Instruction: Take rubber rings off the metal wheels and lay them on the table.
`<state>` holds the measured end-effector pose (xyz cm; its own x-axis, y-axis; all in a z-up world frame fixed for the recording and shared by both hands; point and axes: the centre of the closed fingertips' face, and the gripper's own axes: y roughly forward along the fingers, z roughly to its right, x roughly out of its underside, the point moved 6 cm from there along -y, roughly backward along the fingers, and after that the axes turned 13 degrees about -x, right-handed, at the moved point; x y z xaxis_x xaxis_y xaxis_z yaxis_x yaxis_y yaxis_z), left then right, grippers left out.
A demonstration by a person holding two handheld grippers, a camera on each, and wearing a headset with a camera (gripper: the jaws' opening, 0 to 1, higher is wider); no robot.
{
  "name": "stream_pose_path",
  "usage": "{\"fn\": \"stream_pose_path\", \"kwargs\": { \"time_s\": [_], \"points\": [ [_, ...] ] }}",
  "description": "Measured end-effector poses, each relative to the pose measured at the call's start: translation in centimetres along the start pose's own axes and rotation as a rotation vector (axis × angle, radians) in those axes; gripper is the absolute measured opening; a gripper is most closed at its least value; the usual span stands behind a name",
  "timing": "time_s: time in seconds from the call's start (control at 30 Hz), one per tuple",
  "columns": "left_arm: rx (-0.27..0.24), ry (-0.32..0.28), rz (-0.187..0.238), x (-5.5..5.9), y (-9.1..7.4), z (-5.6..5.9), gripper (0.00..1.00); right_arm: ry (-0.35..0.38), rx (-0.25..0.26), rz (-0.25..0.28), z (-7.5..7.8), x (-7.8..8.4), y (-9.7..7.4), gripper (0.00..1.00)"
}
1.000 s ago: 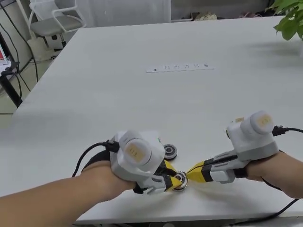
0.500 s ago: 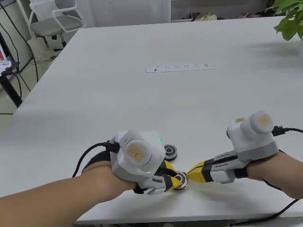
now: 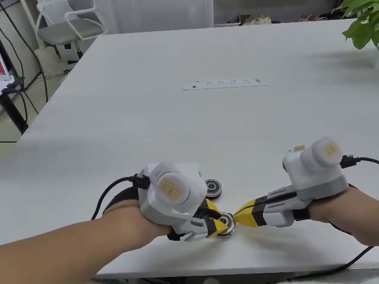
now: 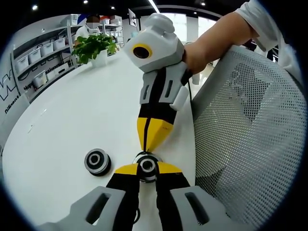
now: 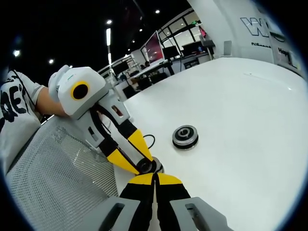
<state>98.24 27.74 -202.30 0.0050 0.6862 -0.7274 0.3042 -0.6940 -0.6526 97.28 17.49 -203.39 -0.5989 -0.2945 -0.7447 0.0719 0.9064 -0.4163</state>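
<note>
1. Metal wheel [image 3: 225, 228] lies on the bench [image 3: 177, 118] at its near edge, between the tips of both grippers.
2. Left hand-held gripper [image 3: 218, 224] is clamped on this wheel. In the left gripper view the yellow jaws sit one on each side of the wheel [image 4: 147, 166].
3. Right hand-held gripper [image 3: 235, 219] comes at the wheel from the opposite side with its jaws pressed together. The tips touch the wheel's rim [image 5: 147, 166]. Cannot tell whether any rubber is pinched between them.
4. Each gripper is held in a person's hand, low over the bench on either side of the wheel.
5. Second wheel [image 3: 212, 189] lies flat on the bench just beyond the clamped wheel, apart from it and from both grippers. It has a dark rubber ring [image 4: 87, 162] around its rim.
6. White power strip [image 3: 225, 84] lies on the bench well beyond the clamped wheel.
7. Green plant [image 3: 361, 23] is far from the wheel, at the bench's far right corner.
8. White chair [image 3: 65, 23] stands off the far left corner, well away from the wheel.
</note>
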Motion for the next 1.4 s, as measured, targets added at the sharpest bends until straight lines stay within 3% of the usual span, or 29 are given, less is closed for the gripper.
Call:
{"fn": "stream_pose_path", "kwargs": {
  "time_s": [1.07,1.27,1.3,1.33,1.37,1.4],
  "points": [
    [0.003,0.004,-0.005,0.0,0.0,0.0,0.06,0.027,-0.028,0.018,-1.2,-0.5,0.6,0.0],
    [0.004,0.005,-0.005,0.0,0.0,0.0,0.06,0.012,-0.069,0.021,-1.7,-0.8,1.0,0.0],
    [0.003,0.004,-0.004,0.0,0.1,0.0,0.06,0.013,-0.123,0.053,-2.3,-1.2,1.3,0.0],
    [0.003,0.004,-0.004,0.0,0.1,0.0,0.06,0.018,-0.13,0.051,-2.4,-1.4,1.3,0.0],
    [0.003,0.004,-0.004,0.0,0.0,0.0,0.07,-0.033,-0.101,0.001,-2.3,-1.1,1.5,0.0],
    [0.003,0.004,-0.004,0.0,0.0,0.0,0.07,-0.014,-0.103,0.021,-2.4,-1.2,1.7,0.0]
  ]
}}
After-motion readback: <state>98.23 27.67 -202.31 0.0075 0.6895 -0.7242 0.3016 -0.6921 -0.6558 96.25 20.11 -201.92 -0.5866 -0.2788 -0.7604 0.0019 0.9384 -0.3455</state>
